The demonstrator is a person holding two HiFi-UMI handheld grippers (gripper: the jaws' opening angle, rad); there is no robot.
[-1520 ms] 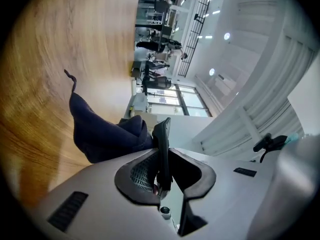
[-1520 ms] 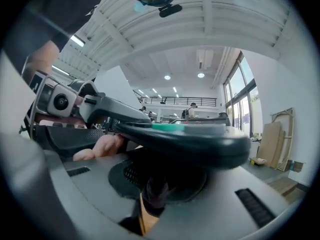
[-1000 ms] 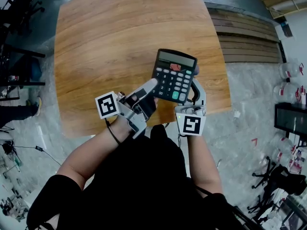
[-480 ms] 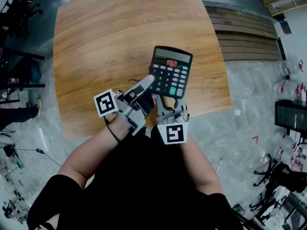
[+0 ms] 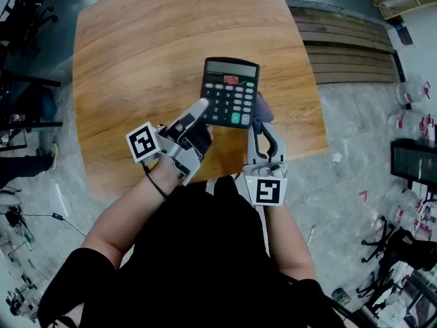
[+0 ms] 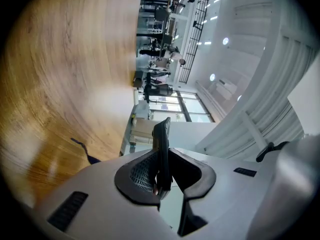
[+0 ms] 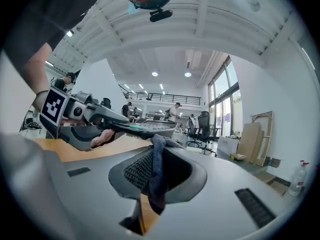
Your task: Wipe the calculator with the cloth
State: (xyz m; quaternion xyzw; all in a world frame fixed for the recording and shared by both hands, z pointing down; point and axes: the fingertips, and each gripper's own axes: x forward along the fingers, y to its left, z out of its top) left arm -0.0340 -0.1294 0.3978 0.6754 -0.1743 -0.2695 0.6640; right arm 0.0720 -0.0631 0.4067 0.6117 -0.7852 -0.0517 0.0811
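A black calculator (image 5: 230, 91) is held in the air above the wooden table (image 5: 136, 60), keys facing up. My left gripper (image 5: 200, 115) is shut on its lower left corner. In the left gripper view the calculator (image 6: 162, 144) stands edge-on, clamped between the jaws of the left gripper (image 6: 162, 181). My right gripper (image 5: 261, 127) is shut on a dark blue cloth (image 5: 263, 109), which touches the calculator's right edge. In the right gripper view the cloth (image 7: 157, 171) hangs pinched in the right gripper (image 7: 157, 179), just below the calculator (image 7: 145, 129).
The table's near edge (image 5: 225, 162) runs just under both grippers. Wooden planks (image 5: 348, 46) lie on the floor to the right, with plastic bottles (image 5: 410, 94) beyond them. Chairs and stands (image 5: 27, 46) crowd the left side.
The calculator and left gripper drifted left and away from me. The right gripper with the cloth swept left under the calculator's near edge, then came back to its right edge.
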